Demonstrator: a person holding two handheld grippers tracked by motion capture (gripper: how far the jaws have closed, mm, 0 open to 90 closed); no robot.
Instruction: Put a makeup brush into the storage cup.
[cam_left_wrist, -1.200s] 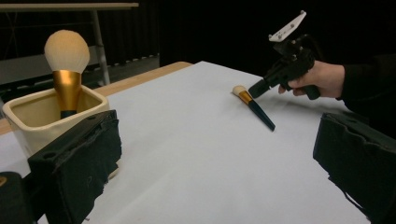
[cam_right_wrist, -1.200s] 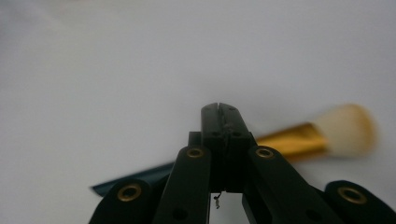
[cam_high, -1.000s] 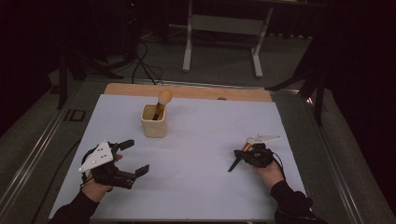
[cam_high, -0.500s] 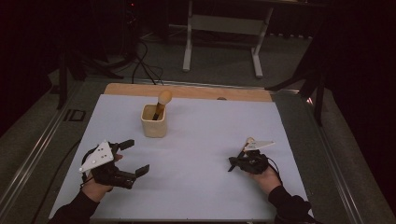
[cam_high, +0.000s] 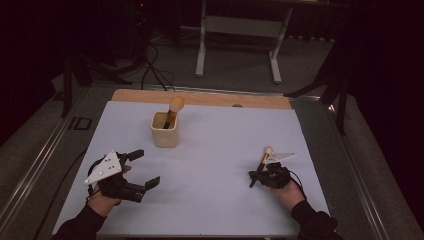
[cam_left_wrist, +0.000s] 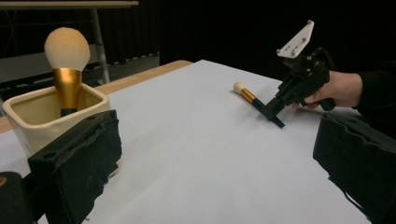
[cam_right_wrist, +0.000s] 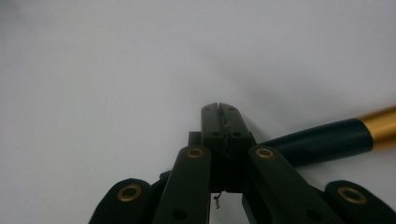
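Observation:
A small makeup brush (cam_high: 263, 159) with a dark handle, gold ferrule and pale tip lies on the white table cover at the right. My right gripper (cam_high: 252, 181) rests low beside its handle end, jaws closed together with nothing between them. In the right gripper view the brush handle (cam_right_wrist: 327, 140) passes under the shut gripper (cam_right_wrist: 218, 108). My left gripper (cam_high: 146, 167) is held open at the front left, empty. A cream cup (cam_high: 164, 136) holds a large gold-handled powder brush (cam_high: 175, 105). The left gripper view shows the cup (cam_left_wrist: 28, 126), small brush (cam_left_wrist: 247, 93) and right gripper (cam_left_wrist: 272, 113) beyond my wide gripper (cam_left_wrist: 219, 163).
The white cover (cam_high: 220, 140) spans the table between the two hands. A wooden strip (cam_high: 200, 97) runs along the far edge. Beyond it, a metal stand (cam_high: 237, 30) and cables (cam_high: 155, 70) sit on the dark floor.
My right gripper has drawn back toward the person and dropped lower along the small brush's handle. The left gripper has stayed put and open.

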